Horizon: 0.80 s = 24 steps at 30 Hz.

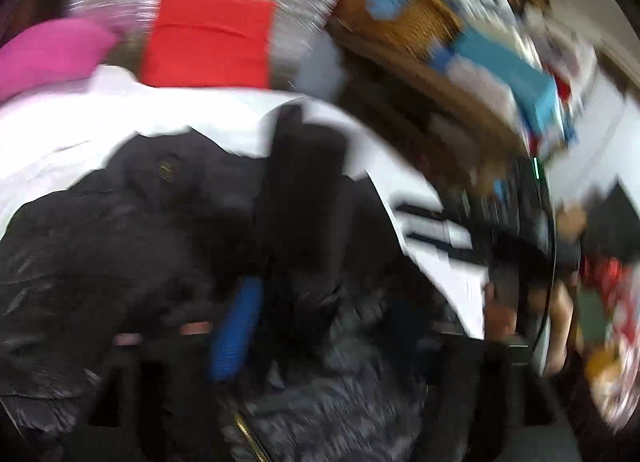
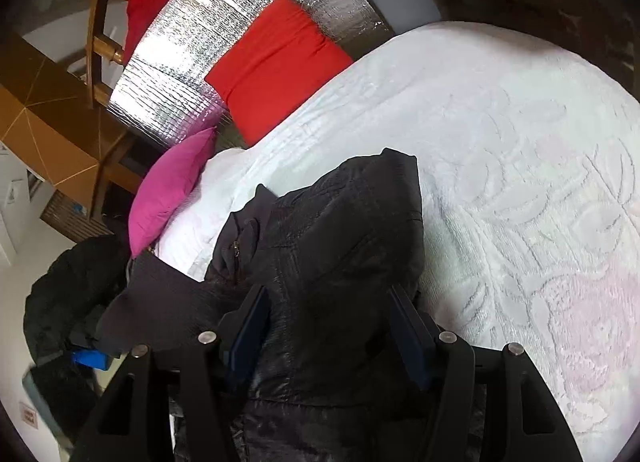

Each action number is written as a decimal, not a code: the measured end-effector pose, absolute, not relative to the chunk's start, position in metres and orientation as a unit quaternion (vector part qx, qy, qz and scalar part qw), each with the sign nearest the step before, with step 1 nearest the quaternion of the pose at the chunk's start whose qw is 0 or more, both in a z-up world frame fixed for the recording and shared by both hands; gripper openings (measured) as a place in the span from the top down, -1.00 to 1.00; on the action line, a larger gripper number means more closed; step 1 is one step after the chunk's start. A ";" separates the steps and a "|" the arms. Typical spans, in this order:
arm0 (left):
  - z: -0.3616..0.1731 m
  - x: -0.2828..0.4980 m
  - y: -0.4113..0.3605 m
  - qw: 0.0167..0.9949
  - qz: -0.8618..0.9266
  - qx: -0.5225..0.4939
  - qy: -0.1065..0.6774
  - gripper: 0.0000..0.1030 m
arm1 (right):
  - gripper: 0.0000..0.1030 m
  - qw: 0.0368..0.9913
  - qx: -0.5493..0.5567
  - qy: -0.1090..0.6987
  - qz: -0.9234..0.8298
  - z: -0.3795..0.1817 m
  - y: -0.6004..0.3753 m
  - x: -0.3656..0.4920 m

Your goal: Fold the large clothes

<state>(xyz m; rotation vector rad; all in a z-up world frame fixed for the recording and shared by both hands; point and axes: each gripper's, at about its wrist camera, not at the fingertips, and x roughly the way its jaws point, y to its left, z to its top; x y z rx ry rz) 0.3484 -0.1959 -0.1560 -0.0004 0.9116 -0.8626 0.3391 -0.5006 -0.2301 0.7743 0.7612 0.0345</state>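
Across the white bedspread (image 2: 500,134), your black jacket (image 2: 340,230) lies bunched near its edge, below the red cushion (image 2: 276,66) and beside the pink pillow (image 2: 172,190). Your right gripper (image 2: 330,326) spreads its fingers wide around a jacket fold. Your left gripper (image 1: 280,318) is too blurred to tell its finger spacing.

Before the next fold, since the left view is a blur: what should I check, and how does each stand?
1. Jacket lies on the bed: ok, though part hangs off the near-left edge.
2. Right gripper open, fingers astride the jacket: ok.
3. Left gripper grip: cannot tell, motion blur.
4. Jacket flat for folding: not ok, it is bunched.
5. Pink pillow and red pillow away from the jacket: ok.
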 end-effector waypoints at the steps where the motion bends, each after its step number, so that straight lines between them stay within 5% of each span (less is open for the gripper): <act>1: -0.158 0.343 -0.199 0.807 -0.407 0.012 0.427 -0.57 | -0.26 0.855 0.371 0.361 0.021 -0.229 -0.500 0.339; 5: -0.156 0.335 -0.186 0.810 -0.397 0.044 0.429 -0.57 | -0.26 0.848 0.379 0.368 0.033 -0.230 -0.498 0.341; 16: -0.145 0.399 0.005 0.884 -0.175 -0.100 0.422 -0.57 | -0.29 0.850 0.351 0.393 0.012 -0.241 -0.502 0.347; 24: -0.178 0.414 0.065 0.872 -0.077 -0.148 0.459 -0.54 | -0.23 0.859 0.284 0.425 0.028 -0.252 -0.470 0.363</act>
